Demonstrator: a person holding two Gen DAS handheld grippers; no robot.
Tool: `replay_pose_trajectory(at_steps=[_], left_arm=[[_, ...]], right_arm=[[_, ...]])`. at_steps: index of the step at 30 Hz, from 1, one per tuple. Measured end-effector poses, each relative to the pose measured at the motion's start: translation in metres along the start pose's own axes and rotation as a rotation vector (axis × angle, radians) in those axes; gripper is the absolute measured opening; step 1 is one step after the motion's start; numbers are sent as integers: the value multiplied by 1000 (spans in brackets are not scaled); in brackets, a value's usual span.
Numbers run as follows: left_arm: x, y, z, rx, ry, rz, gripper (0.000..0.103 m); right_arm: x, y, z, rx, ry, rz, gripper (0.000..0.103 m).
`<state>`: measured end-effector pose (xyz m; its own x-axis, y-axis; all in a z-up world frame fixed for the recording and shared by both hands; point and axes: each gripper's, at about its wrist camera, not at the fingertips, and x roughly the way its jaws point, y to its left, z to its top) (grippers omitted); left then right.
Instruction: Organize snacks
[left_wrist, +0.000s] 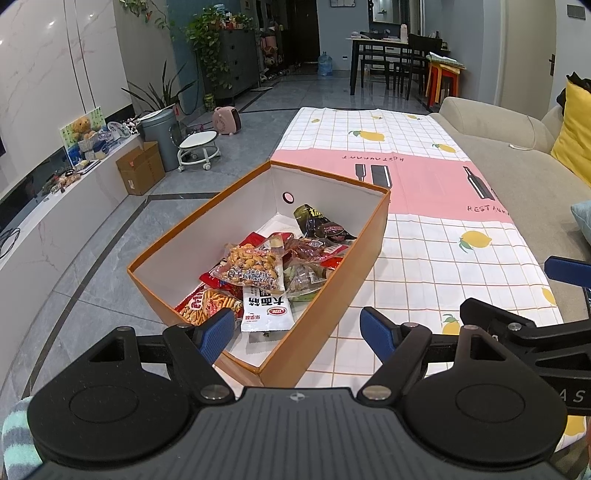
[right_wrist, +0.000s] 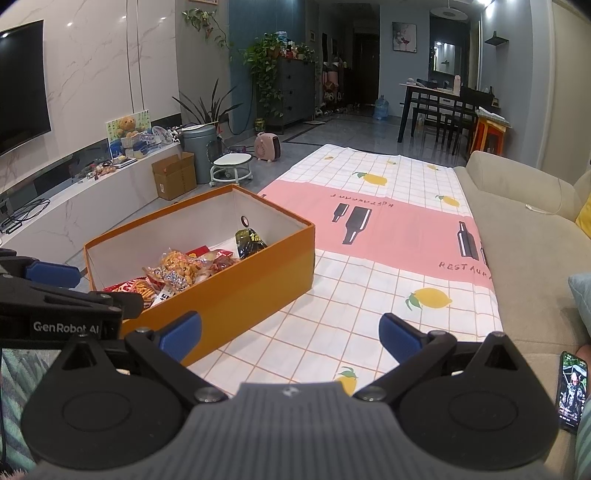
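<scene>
While you hold both tools above the near end of the table (left_wrist: 424, 258), your left claw (left_wrist: 297, 332) is spread wide with nothing between its blue pads (left_wrist: 218, 332), and it hangs over the near corner of the orange box (left_wrist: 332, 288). Your right claw (right_wrist: 290, 334) is likewise wide open and empty, poised over the checked lemon-print cloth (right_wrist: 369, 295) just right of the box. That box sits on the left side of the cloth, its white inside showing. All the snacks (left_wrist: 266, 269) you can see lie heaped in the box: a clear bag of golden puffs on top, red packets under it, a white sachet (left_wrist: 266, 310) at the near end, and a dark packet (left_wrist: 314, 221) leaning towards the far right corner. A beige sofa (right_wrist: 524, 240) runs along the right edge of the table, with a phone (right_wrist: 571, 391) lying on it near your right tool.
</scene>
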<state>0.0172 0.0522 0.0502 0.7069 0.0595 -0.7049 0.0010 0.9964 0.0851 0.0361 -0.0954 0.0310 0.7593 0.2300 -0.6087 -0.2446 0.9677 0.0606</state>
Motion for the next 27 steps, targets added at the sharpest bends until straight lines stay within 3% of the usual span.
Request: replay_pose_trajectory(at_steps=[27], left_arm=[[1, 6, 2, 5, -3, 10, 91]], right_arm=[[3, -3, -2, -3, 12, 8, 99]])
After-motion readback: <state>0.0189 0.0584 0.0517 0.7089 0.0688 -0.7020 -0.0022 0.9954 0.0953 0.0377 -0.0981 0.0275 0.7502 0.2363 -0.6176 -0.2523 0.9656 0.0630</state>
